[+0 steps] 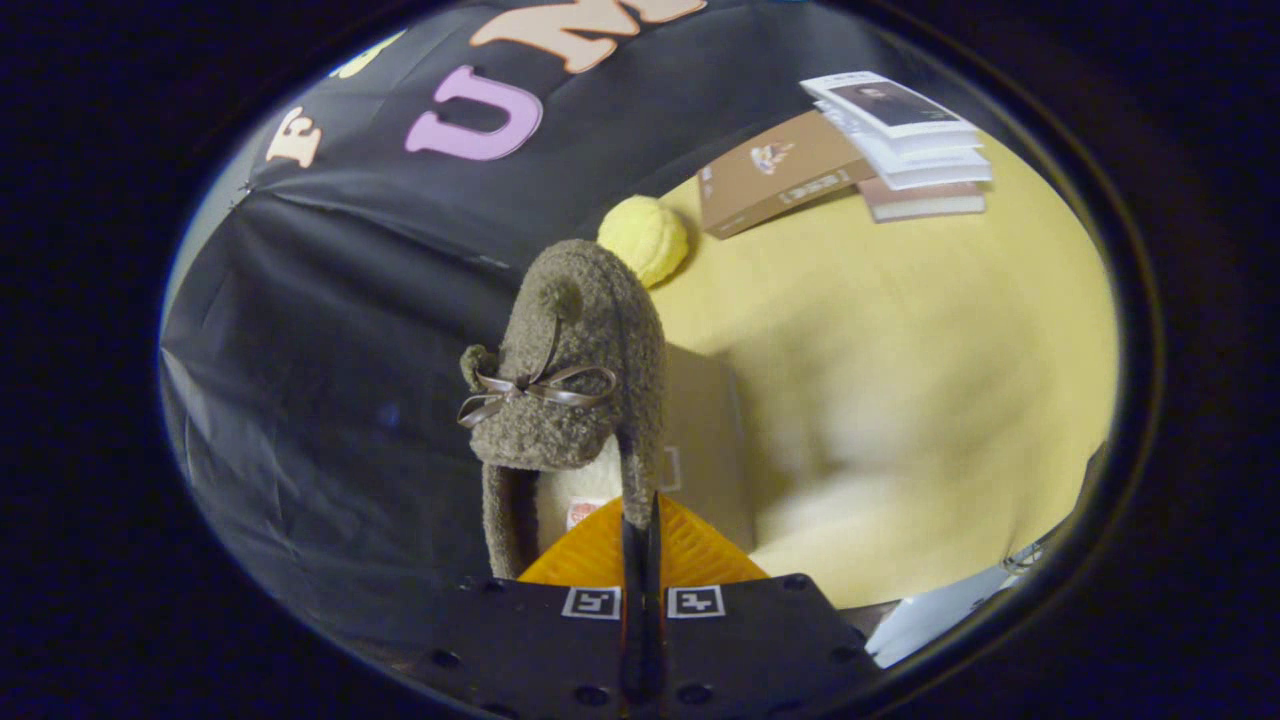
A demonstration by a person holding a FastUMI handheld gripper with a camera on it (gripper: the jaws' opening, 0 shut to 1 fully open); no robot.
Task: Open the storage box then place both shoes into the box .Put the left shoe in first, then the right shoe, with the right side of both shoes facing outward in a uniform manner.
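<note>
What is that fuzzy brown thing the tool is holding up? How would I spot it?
Start at the yellow table with the books at its far end. Nearer, the gripper pinches a brown fleece slipper by its collar. A small ribbon bow on top separates it from the yellow ball behind.

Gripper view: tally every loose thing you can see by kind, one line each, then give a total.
Fuzzy brown slipper, its rim pinched between the shut gripper fingers: 1
Yellow ball beyond the slipper: 1
Books in a loose pile on the yellow table: at least 3; the exact count in the stack is unclear
Total: at least 5
</note>
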